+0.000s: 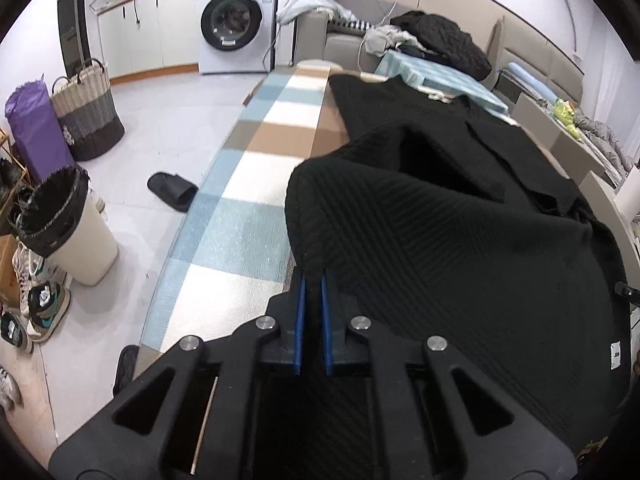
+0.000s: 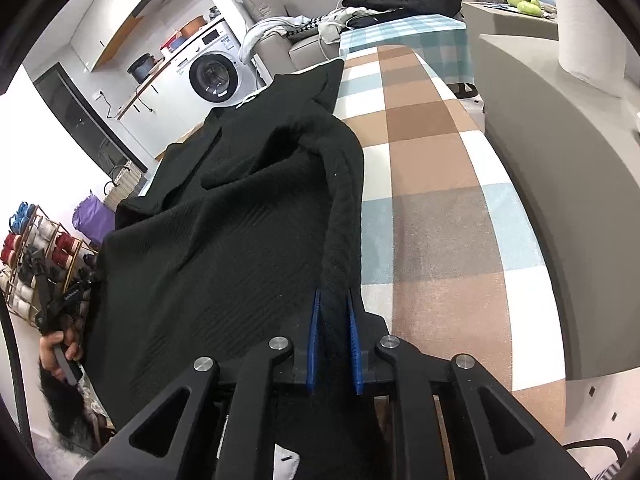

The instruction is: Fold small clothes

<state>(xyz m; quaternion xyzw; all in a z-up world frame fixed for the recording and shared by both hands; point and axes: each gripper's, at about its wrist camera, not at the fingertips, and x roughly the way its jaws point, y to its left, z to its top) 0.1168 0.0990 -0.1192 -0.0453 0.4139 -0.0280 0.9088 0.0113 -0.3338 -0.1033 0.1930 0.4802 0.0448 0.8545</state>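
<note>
A checked cloth (image 1: 256, 184) covers the long counter in a laundry room; on it lies a black sweater (image 1: 460, 232), its near hem lifted off the near edge; the left hand-held gripper (image 1: 313, 280) and right hand-held gripper (image 2: 334, 294) each pinch a hem corner, probably to fold it toward the far edge.

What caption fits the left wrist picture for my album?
Left gripper pinches the black knit garment, lifting its edge above the checked table.
</note>
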